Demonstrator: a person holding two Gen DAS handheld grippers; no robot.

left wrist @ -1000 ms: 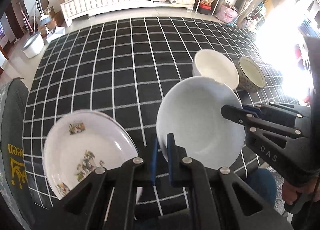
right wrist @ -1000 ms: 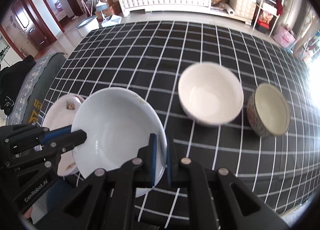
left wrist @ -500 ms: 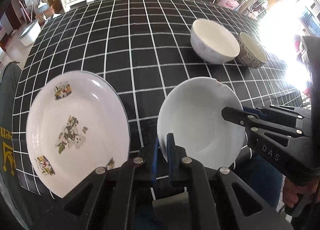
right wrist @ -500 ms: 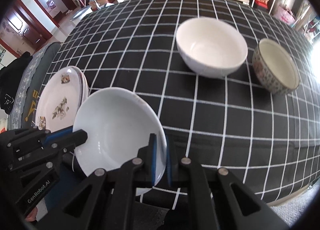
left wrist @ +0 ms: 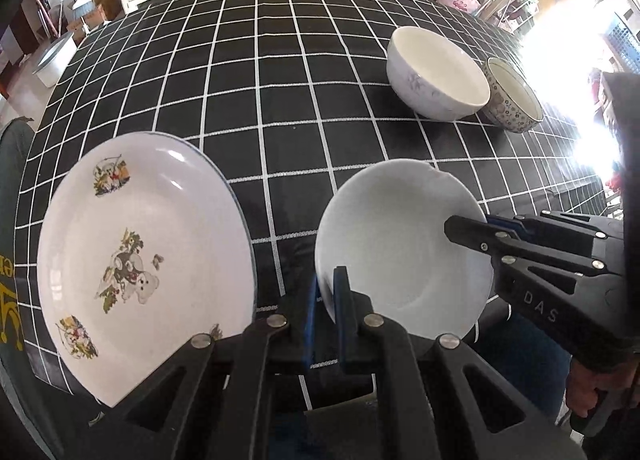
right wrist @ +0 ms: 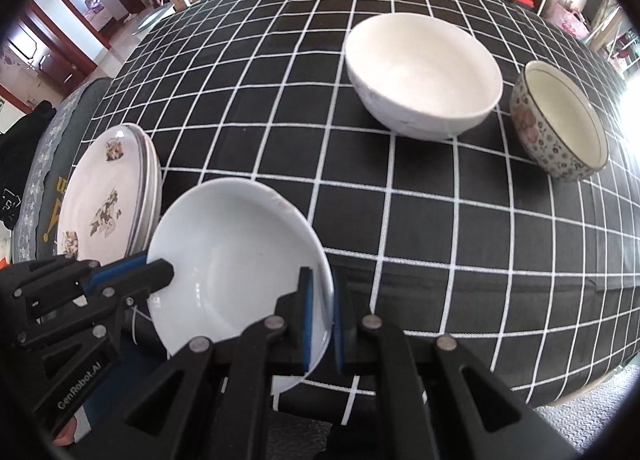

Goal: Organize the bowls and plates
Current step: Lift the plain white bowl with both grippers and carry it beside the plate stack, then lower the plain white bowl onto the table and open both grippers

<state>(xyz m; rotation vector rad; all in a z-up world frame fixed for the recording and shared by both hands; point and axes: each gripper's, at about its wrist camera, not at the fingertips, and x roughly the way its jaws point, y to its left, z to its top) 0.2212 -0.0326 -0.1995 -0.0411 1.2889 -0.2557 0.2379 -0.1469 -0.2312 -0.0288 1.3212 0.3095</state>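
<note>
Jaws of both grippers are nipped nearly shut on opposite edges of one plain white shallow bowl [left wrist: 400,248]: the left gripper [left wrist: 326,300] pinches the near-left rim, while the right gripper [right wrist: 320,320] pinches the rim on the other side, so the dish hangs between the two tools above the near edge of the desk [left wrist: 280,79], which wears a black cloth with a white grid. Compared with a second ago, the whole view has sunk toward the cloth and the bowl sits lower; in the last half second little has shifted, so the descent seems to be slowing. The bowl has a small chip on its far rim. Just to its left lies a stack of decorated plates [right wrist: 108,195], the top one printed with small cartoon figures; the right wrist view shows several rims layered beneath it. Well apart, toward the far right, stand a large white bowl [right wrist: 424,75] and, just beside it, a smaller floral-patterned bowl [right wrist: 560,127]. Judging from the lowering, the shallow bowl is probably about to be set down, either on the cloth or onto the plate stack; which is meant I cannot tell. Both remaining bowls are not yet grouped, so the sorting looks only partly done.
</note>
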